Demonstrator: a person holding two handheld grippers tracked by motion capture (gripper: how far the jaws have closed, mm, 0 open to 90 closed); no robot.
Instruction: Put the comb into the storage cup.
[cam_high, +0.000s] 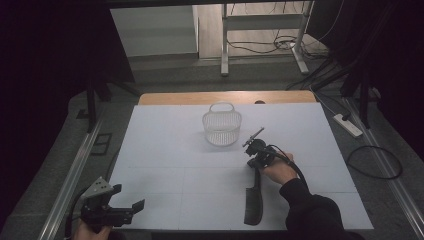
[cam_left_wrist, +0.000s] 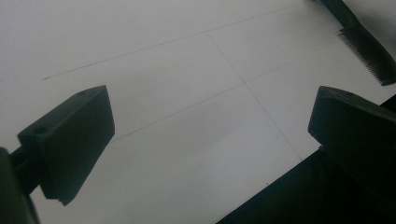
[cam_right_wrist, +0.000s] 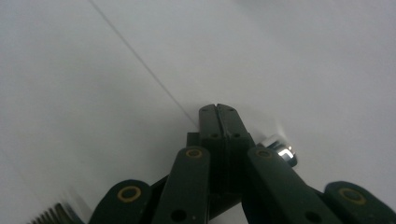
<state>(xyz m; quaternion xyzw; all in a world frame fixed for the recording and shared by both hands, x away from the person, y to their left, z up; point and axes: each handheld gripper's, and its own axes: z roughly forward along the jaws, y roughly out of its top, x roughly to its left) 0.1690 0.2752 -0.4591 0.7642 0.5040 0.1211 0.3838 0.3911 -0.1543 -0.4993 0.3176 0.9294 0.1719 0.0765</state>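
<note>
Comb (cam_high: 254, 200), black and long, lies on my white tabletop (cam_high: 165, 150) near the front edge, right of centre, its handle end reaching up to my right tool (cam_high: 257, 159). From the high view that tool sits just above the comb's upper end, my hand behind it; whether the jaws touch the comb I cannot tell. A white basket (cam_high: 222, 125) stands toward the far edge, about mid-width. My left tool (cam_high: 127, 205) rests at the front left corner, jaws spread apart with nothing between them.

Left gripper view: comb teeth (cam_left_wrist: 369, 51) show at the upper right, well away from the released jaws.

Right gripper view: right tool (cam_right_wrist: 217, 112) is clenched, pads pressed together over bare tabletop, comb teeth (cam_right_wrist: 51, 217) at the lower left. I can read no writing or label on anything.
</note>
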